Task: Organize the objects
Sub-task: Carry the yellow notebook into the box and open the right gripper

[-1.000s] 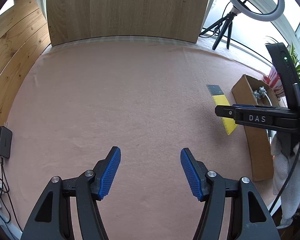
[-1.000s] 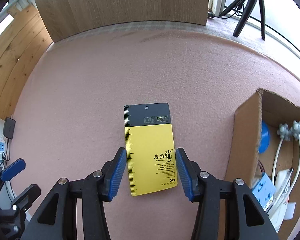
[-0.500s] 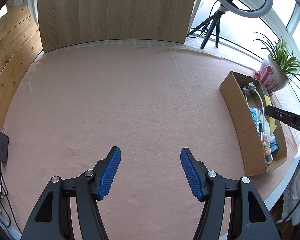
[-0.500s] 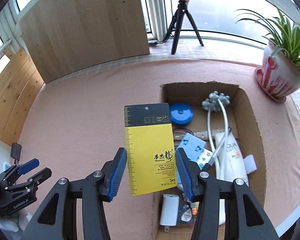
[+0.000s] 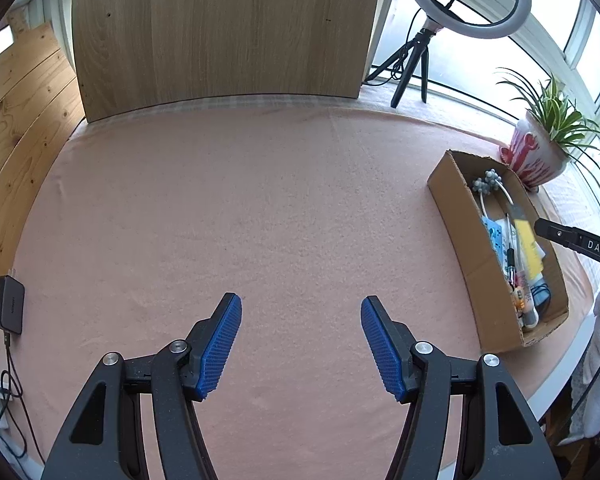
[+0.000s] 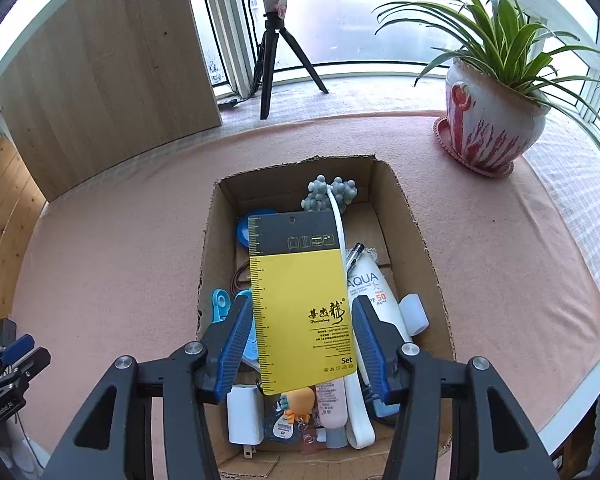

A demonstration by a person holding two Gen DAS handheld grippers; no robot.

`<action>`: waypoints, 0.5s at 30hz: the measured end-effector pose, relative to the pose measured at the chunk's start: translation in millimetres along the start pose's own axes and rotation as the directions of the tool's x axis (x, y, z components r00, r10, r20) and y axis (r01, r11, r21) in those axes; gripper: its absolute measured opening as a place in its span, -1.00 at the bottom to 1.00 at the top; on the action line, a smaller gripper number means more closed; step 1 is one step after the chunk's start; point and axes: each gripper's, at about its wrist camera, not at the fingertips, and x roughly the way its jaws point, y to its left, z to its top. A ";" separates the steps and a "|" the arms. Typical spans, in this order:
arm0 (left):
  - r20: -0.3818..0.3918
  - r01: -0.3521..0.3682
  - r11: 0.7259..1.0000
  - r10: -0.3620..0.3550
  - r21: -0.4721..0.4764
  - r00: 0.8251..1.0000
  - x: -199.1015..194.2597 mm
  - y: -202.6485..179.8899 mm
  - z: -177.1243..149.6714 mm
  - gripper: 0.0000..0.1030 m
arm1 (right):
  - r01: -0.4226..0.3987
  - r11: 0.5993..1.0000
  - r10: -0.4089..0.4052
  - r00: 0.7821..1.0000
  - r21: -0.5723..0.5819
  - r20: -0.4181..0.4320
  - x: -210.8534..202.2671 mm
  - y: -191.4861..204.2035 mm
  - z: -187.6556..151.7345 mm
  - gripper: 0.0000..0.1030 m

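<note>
Now over the box: card gripped in the right tongs, left tongs empty.
Clamped in the right tongs (image 6: 301,302) by its long edges, a yellow-and-black card (image 6: 300,276), lower half between the blue pads (image 6: 232,340), dark end sticking out ahead; jaws just easing slightly apart, card touching both pads. Directly beneath and ahead, an open cardboard box (image 6: 412,248), crowded: white tube (image 6: 374,292) just right of the card, blue lid (image 6: 244,232) peeking out ahead-left, white plug (image 6: 242,412) under the left pad, orange toy (image 6: 298,402) at the card's near edge. Spread wide, the left tongs (image 5: 300,304), nothing between them, only pink cloth (image 5: 240,200) beneath; box well off to their right.
</note>
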 end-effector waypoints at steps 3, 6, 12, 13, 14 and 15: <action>0.008 -0.004 1.000 0.004 0.001 1.000 -4.5 1.0 0.1 0.30 | -0.028 1.000 0.028 1.000 -0.002 -0.006 -2.6 3.8 -0.7 -0.01; 0.018 -0.008 1.000 0.008 0.002 1.000 -10.0 2.5 -0.9 0.37 | -0.018 1.000 0.018 1.000 -0.022 -0.001 -4.0 10.5 -0.7 0.00; 0.041 -0.023 1.000 0.022 0.010 0.999 -21.5 5.0 -0.9 0.41 | -0.060 0.997 0.061 0.998 -0.048 0.007 -14.1 28.5 -6.6 0.00; 0.045 -0.025 1.000 0.025 0.010 0.999 -23.5 5.6 -1.0 0.44 | -0.067 0.996 0.068 0.998 -0.053 0.010 -16.2 32.3 -8.3 0.00; 0.050 -0.029 1.000 0.028 0.009 0.998 -25.8 6.5 -1.0 0.46 | -0.074 0.996 0.075 0.997 -0.059 0.011 -18.2 36.6 -10.0 0.00; 0.055 -0.032 0.999 0.031 0.009 0.998 -28.0 7.5 -0.7 0.47 | -0.079 0.995 0.080 0.997 -0.065 0.014 -20.3 40.9 -11.8 0.00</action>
